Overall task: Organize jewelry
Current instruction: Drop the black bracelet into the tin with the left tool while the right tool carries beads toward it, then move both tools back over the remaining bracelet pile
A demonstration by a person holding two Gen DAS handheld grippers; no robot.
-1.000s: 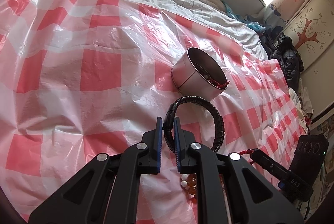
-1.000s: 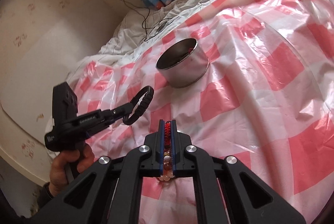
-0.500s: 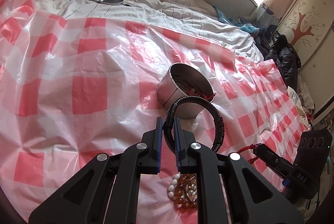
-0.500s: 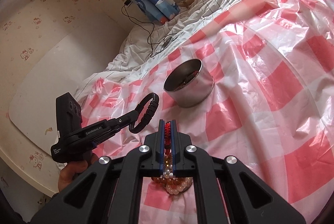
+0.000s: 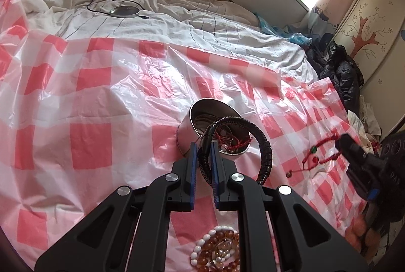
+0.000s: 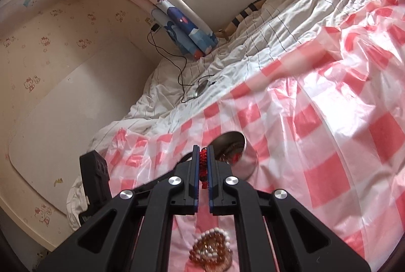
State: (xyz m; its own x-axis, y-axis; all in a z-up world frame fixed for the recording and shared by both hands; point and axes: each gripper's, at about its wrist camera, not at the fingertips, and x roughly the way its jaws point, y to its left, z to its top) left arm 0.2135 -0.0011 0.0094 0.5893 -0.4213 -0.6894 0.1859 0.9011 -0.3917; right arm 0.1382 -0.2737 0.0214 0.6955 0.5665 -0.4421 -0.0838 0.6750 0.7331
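Two carried items. Left wrist view: we clamp the black braided bracelet [image 5: 263, 145] in the left gripper [image 5: 203, 165], now lifted over the steel tin [image 5: 183, 130] at 12 o'clock.

Right wrist view: our right gripper [image 6: 202, 165] pinches the red cord bracelet [image 6: 203, 163], risen toward the tin at 1 o'clock; beaded bracelets [image 6: 211, 250] remain at 6 o'clock, unsorted.

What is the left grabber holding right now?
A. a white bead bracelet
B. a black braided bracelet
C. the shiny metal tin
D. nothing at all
B: in the left wrist view the left gripper is shut on the black braided bracelet, whose loop hangs in front of the metal tin, while the white and amber bead bracelets lie on the checked sheet below.
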